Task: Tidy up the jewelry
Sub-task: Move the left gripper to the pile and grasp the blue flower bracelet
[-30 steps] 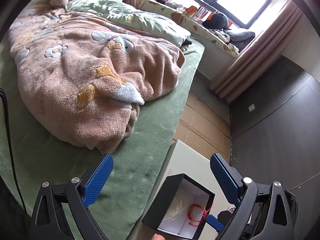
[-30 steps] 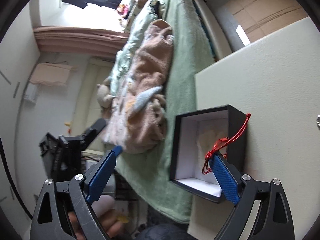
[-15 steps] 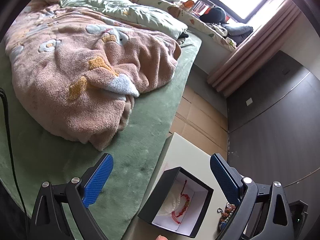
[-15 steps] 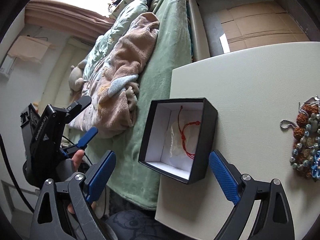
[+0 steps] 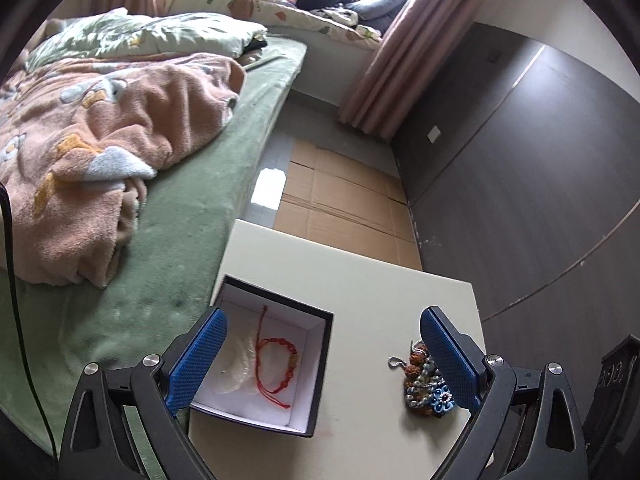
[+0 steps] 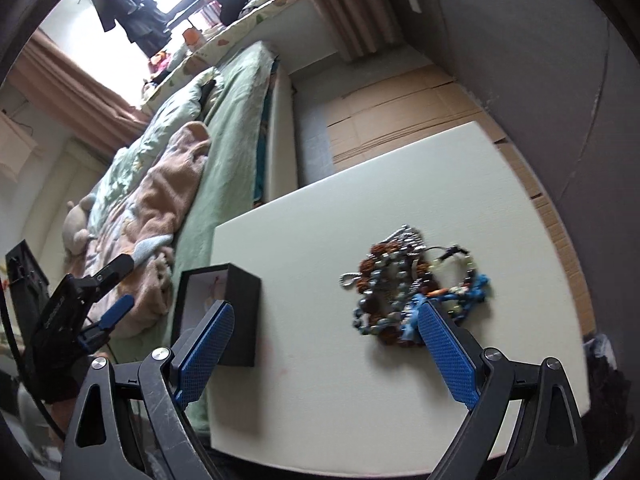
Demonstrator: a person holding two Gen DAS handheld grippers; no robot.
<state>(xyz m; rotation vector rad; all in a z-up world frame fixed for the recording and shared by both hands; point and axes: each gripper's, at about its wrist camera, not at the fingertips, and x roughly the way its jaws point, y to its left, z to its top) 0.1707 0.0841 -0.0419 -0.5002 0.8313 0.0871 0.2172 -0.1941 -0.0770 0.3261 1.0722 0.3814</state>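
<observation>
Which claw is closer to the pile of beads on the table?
The right claw. It hangs open just above the pile of beads, one finger beside it. The left claw, also open, sits over by the black box, with the pile off to its side.

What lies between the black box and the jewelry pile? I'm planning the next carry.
Only bare table top between black box and jewelry pile, per the right wrist view.
</observation>
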